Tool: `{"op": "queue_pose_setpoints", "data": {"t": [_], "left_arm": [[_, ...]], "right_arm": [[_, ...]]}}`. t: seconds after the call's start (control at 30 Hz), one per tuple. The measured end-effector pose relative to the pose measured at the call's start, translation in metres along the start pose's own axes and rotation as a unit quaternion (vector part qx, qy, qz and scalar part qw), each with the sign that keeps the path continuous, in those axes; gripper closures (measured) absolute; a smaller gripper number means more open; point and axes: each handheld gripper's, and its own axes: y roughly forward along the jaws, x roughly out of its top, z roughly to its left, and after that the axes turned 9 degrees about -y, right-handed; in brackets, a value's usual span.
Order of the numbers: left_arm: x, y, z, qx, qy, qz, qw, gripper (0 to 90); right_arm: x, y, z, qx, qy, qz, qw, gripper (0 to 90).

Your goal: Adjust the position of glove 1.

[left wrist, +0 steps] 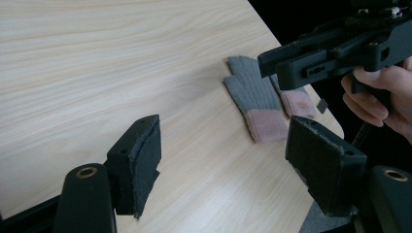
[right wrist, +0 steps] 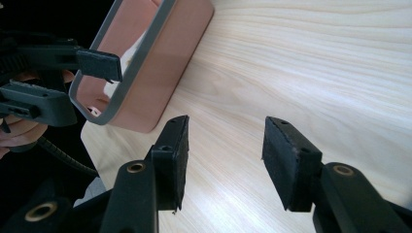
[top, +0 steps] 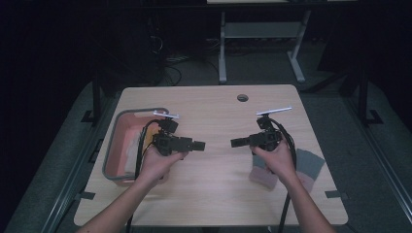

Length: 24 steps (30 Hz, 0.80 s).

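Two grippers hover over the desk, tips facing each other. The left gripper has its jaws released, nothing between them; the right gripper likewise. Two grey gloves with pink cuffs lie side by side near the desk's right edge. One pink bin sits at the left edge.

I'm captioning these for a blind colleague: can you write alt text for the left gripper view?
Two open black tongs frame bare light wood table, nothing between them. Beyond lie grey gloves with pink cuffs near the table's edge, and at upper right a hand holds the other black gripper.
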Motion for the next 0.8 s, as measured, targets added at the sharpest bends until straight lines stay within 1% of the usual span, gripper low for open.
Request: {"op": "queue_pose_setpoints", "data": {"t": [0.07, 0.13, 0.23, 0.27, 0.33, 0.4, 0.47, 0.53, 0.63, 0.67, 0.8], "left_arm": [[0.000, 0.003, -0.003, -0.003, 0.003, 0.002, 1.0000, 28.7], [-0.001, 0.008, -0.007, -0.009, 0.007, 0.004, 0.9999, 28.4], [-0.001, 0.012, -0.010, -0.013, 0.008, 0.005, 0.9999, 28.0], [-0.002, 0.016, -0.013, -0.015, 0.012, 0.010, 0.9998, 27.6], [-0.003, 0.019, -0.015, -0.017, 0.009, 0.008, 0.9998, 27.2], [-0.004, 0.024, -0.017, -0.020, 0.016, 0.015, 0.9996, 27.0], [-0.005, 0.029, -0.021, -0.025, 0.014, 0.018, 0.9994, 26.7], [-0.006, 0.034, -0.024, -0.027, 0.017, 0.019, 0.9993, 26.6], [-0.007, 0.042, -0.028, -0.031, 0.020, 0.024, 0.9990, 26.6], [-0.008, 0.044, -0.029, -0.035, 0.021, 0.026, 0.9989, 26.5], [-0.009, 0.053, -0.034, -0.041, 0.022, 0.028, 0.9985, 26.3]], "right_arm": [[-0.003, -0.004, -0.002, -0.001, 0.001, -0.002, 1.0000, 50.8], [-0.007, -0.010, -0.007, -0.008, 0.005, -0.003, 1.0000, 49.8], [-0.010, -0.013, -0.009, -0.010, 0.004, -0.003, 0.9999, 49.3], [-0.015, -0.018, -0.013, -0.015, 0.007, -0.003, 0.9999, 49.1], [-0.017, -0.020, -0.014, -0.016, 0.009, -0.003, 0.9998, 48.9], [-0.024, -0.027, -0.020, -0.023, 0.014, -0.008, 0.9996, 48.6], [-0.026, -0.030, -0.022, -0.024, 0.015, -0.009, 0.9996, 48.6], [-0.032, -0.037, -0.027, -0.029, 0.020, -0.012, 0.9993, 48.6], [-0.035, -0.042, -0.030, -0.032, 0.023, -0.011, 0.9992, 48.6], [-0.038, -0.046, -0.032, -0.038, 0.024, -0.010, 0.9990, 48.5], [-0.044, -0.052, -0.037, -0.045, 0.028, -0.011, 0.9985, 48.4]]}}
